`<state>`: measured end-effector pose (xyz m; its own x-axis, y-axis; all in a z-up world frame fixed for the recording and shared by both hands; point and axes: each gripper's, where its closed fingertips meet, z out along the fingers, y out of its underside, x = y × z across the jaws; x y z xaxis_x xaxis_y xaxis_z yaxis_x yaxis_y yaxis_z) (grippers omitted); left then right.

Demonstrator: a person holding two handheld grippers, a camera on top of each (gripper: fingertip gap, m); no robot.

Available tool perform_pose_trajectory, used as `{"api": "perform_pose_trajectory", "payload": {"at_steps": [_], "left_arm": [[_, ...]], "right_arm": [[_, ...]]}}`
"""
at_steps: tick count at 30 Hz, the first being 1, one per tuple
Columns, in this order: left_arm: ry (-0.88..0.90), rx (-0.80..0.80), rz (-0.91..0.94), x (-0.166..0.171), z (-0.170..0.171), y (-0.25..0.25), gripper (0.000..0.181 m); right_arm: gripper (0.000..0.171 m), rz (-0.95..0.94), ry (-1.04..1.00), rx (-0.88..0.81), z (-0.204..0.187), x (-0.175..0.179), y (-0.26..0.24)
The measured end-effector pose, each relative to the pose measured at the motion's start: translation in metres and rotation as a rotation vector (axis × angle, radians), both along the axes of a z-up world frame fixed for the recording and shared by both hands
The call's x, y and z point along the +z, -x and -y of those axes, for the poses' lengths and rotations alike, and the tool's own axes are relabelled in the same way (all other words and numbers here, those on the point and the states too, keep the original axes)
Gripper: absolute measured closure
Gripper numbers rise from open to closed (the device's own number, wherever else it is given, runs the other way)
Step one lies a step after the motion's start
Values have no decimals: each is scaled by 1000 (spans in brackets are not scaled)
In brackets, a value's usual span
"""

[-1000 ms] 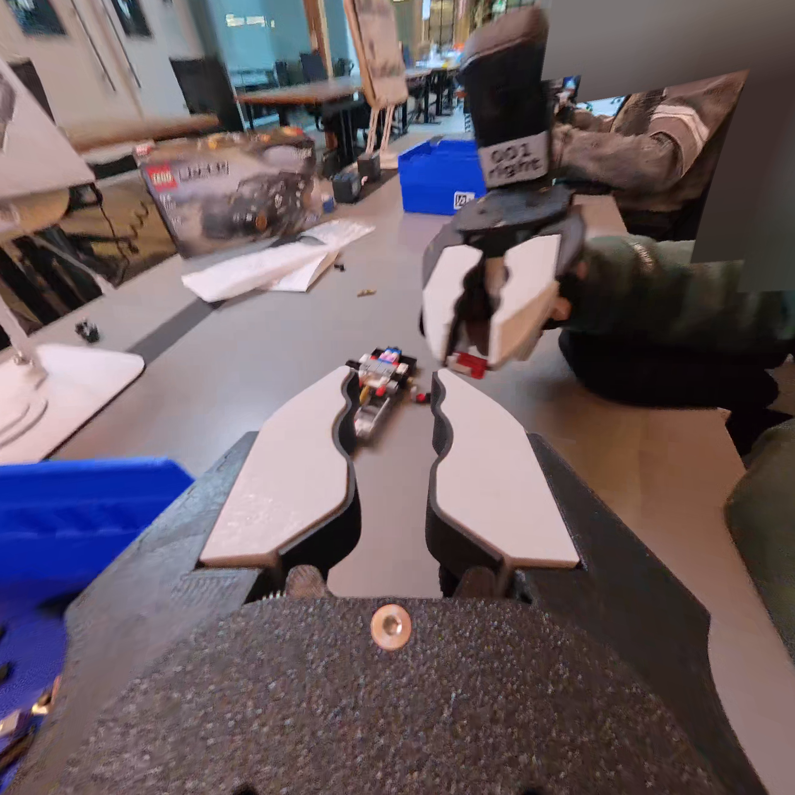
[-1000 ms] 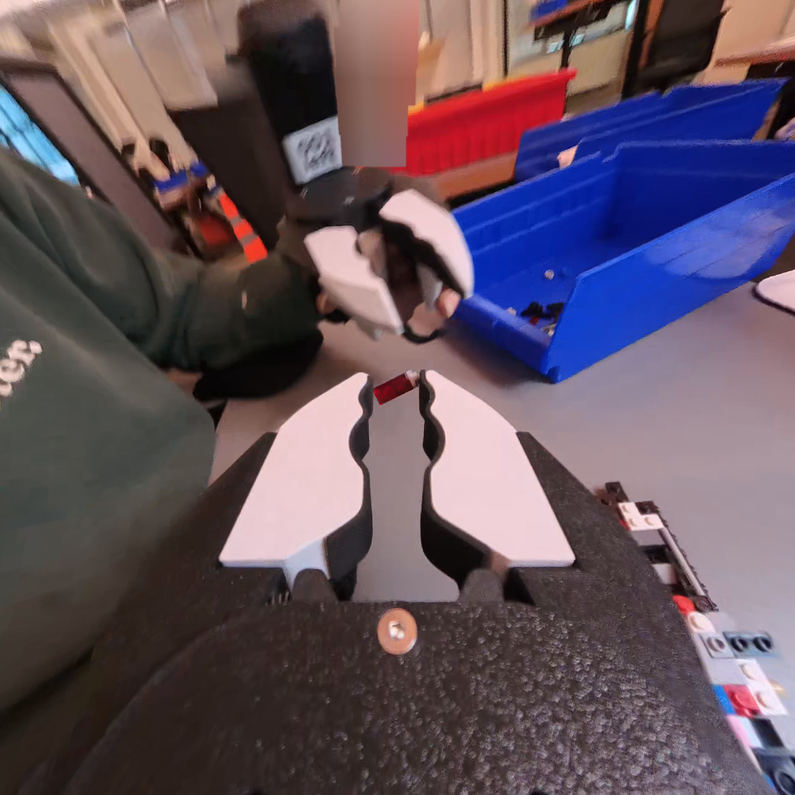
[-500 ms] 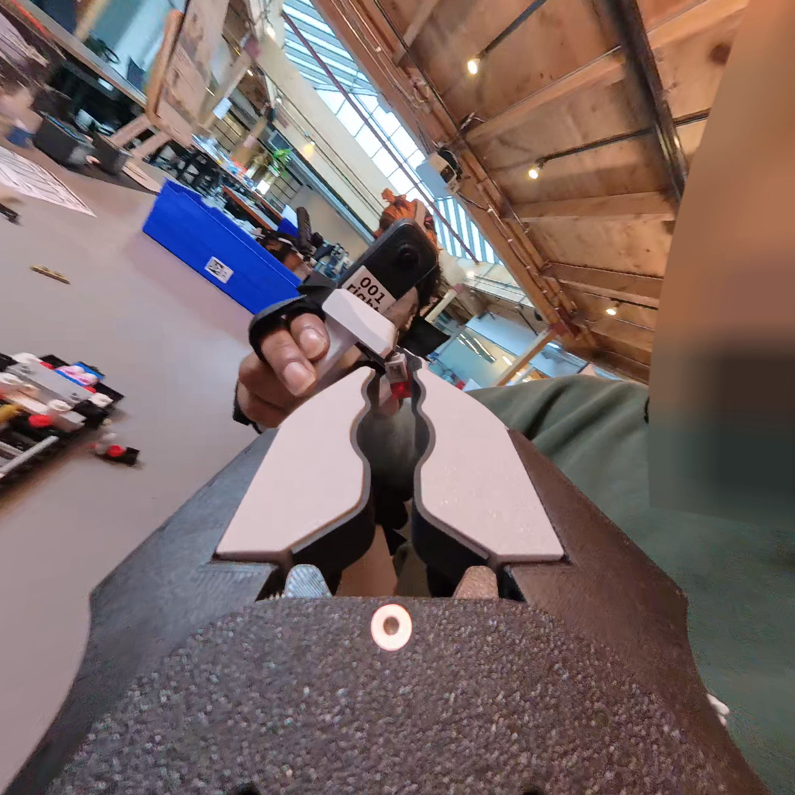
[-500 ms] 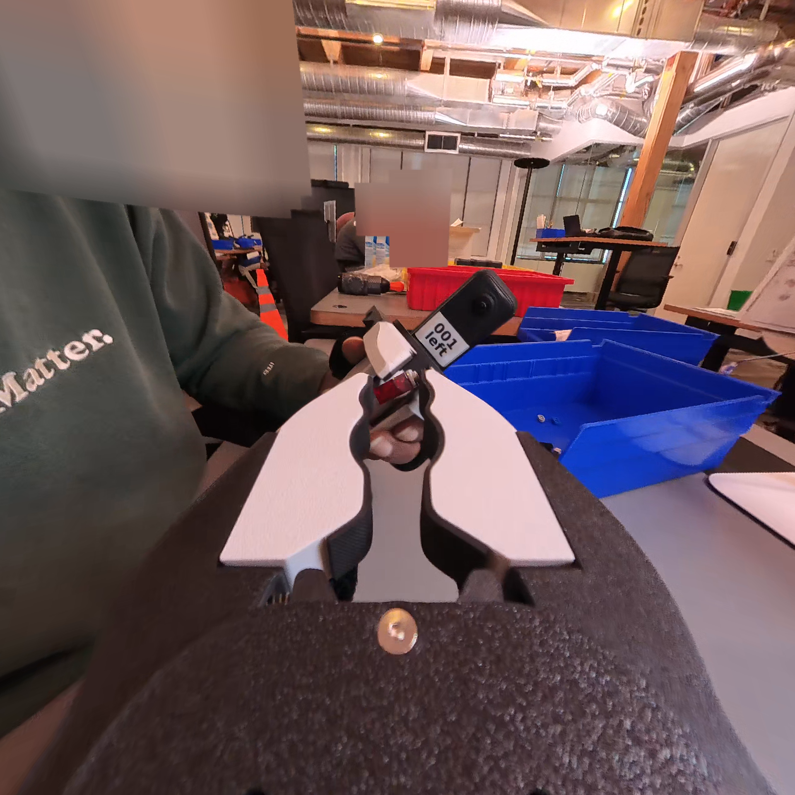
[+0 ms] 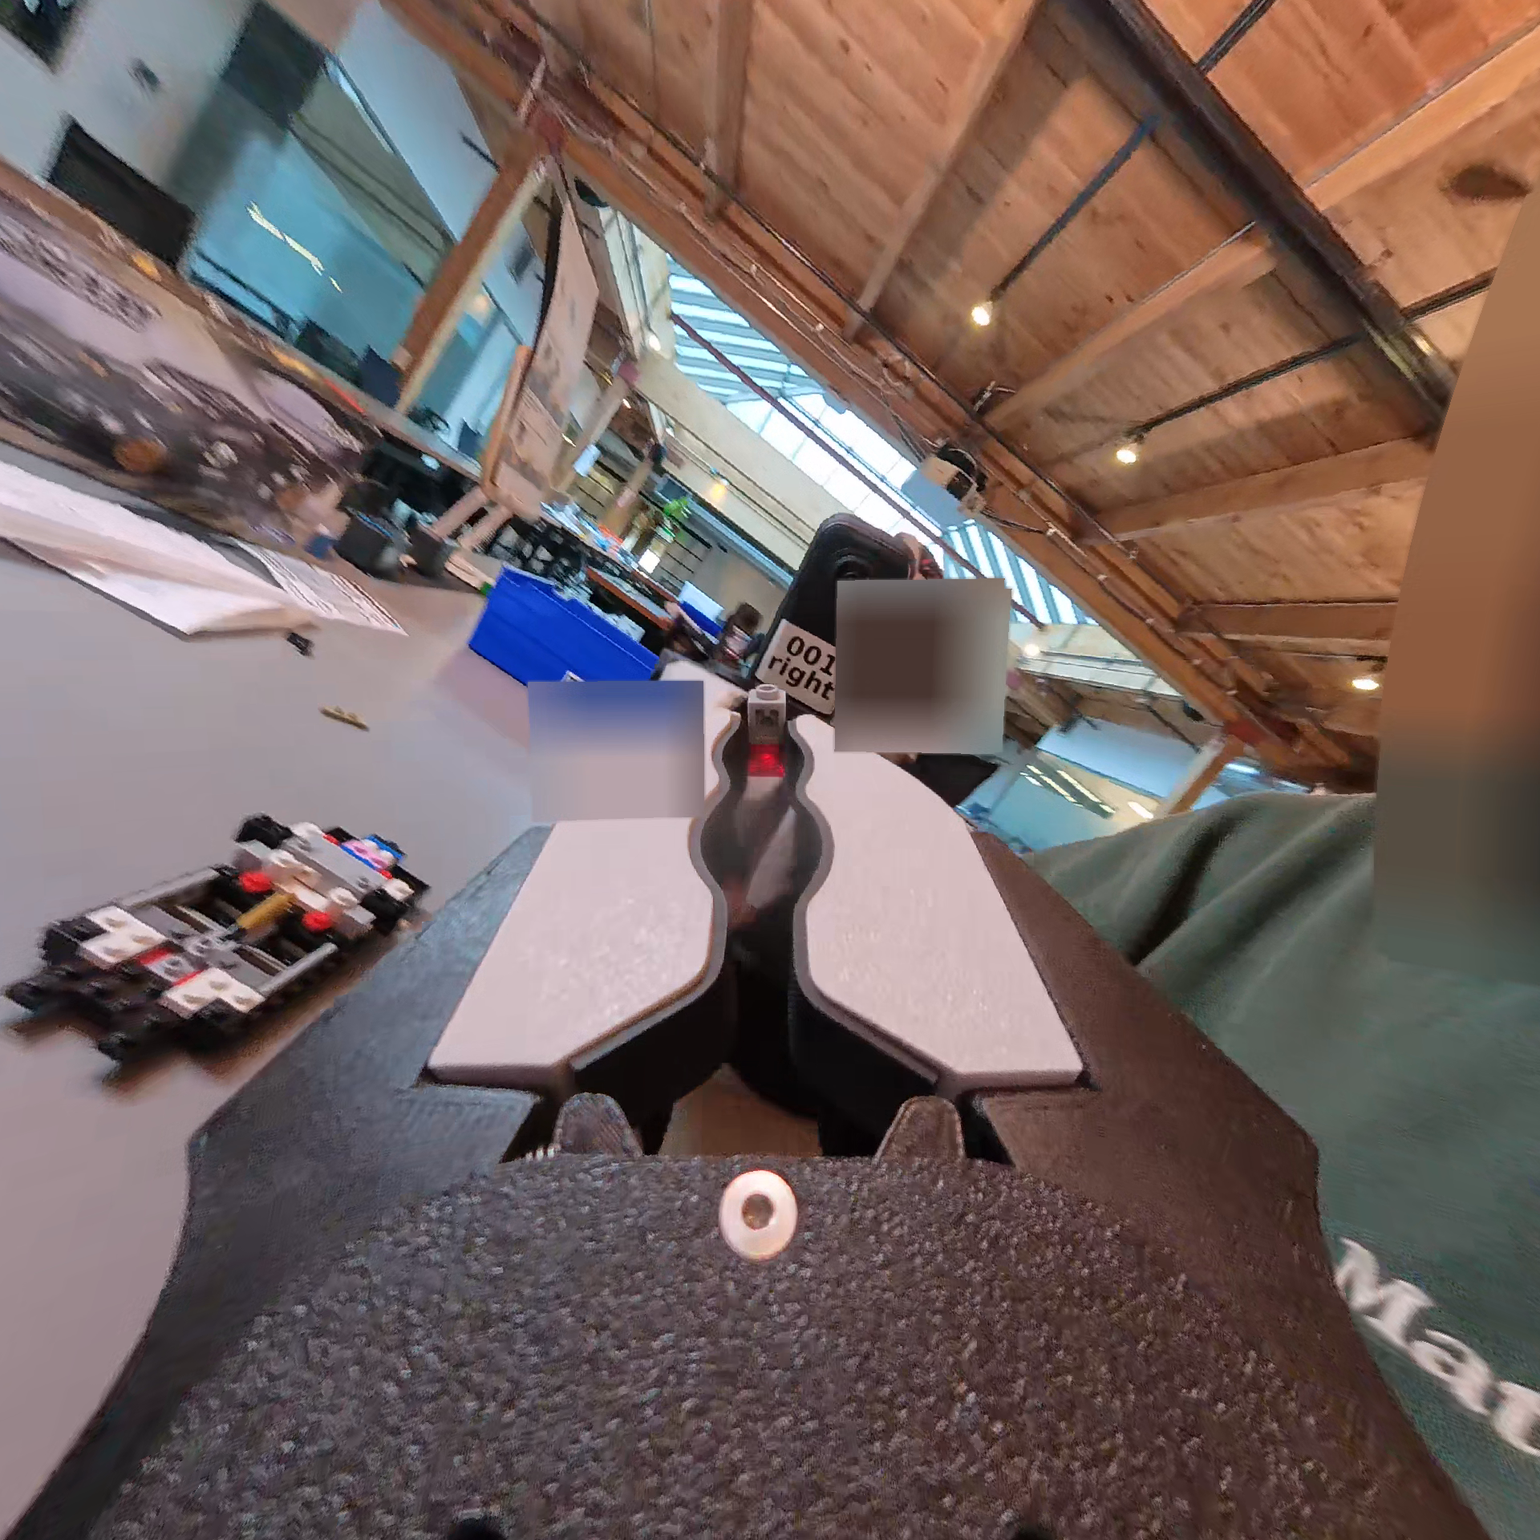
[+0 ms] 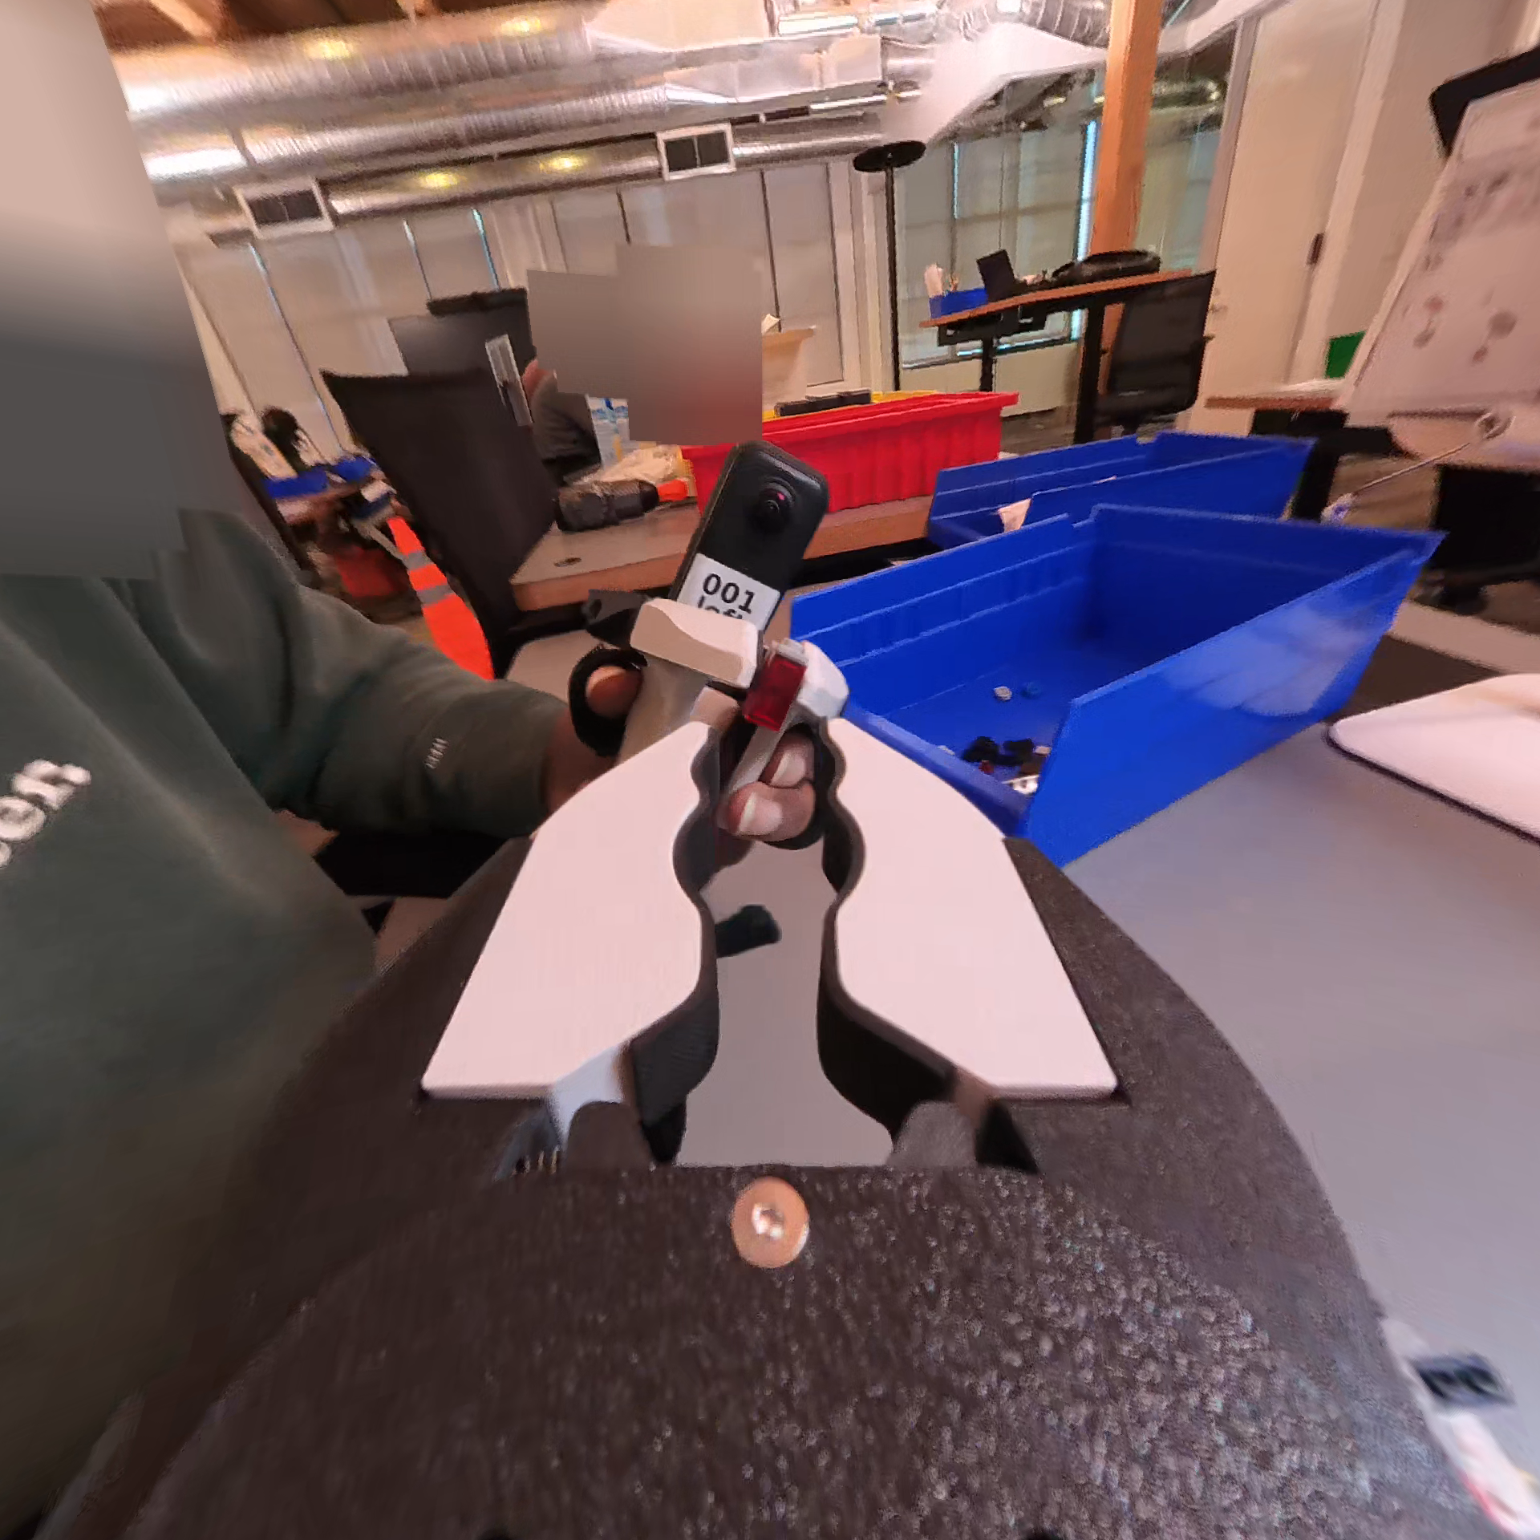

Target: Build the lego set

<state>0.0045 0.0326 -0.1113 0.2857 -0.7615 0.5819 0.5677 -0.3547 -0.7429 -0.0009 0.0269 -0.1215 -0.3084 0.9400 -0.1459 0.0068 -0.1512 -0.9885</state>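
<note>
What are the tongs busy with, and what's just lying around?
With the tongs:
- left tongs, shut on a small red and grey brick
- right tongs, open, tips just short of that brick

Lying about:
- part-built brick car on the grey table
- blue bin with a few loose bits
- paper booklet
- red bin farther off
</note>
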Motion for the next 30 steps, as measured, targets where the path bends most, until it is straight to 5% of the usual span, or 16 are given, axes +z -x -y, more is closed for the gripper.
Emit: {"api": "perform_pose_trajectory", "payload": {"at_steps": [11, 22, 30], "left_arm": [[-91, 3, -68, 2, 7, -5, 173], [-181, 25, -474, -21, 9, -1, 168], [-202, -32, -585, -34, 17, -6, 173]], "right_arm": [[163, -8, 83, 71, 9, 2, 0], [163, 188, -89, 96, 10, -25, -6], [163, 236, -126, 127, 15, -35, -7]]}}
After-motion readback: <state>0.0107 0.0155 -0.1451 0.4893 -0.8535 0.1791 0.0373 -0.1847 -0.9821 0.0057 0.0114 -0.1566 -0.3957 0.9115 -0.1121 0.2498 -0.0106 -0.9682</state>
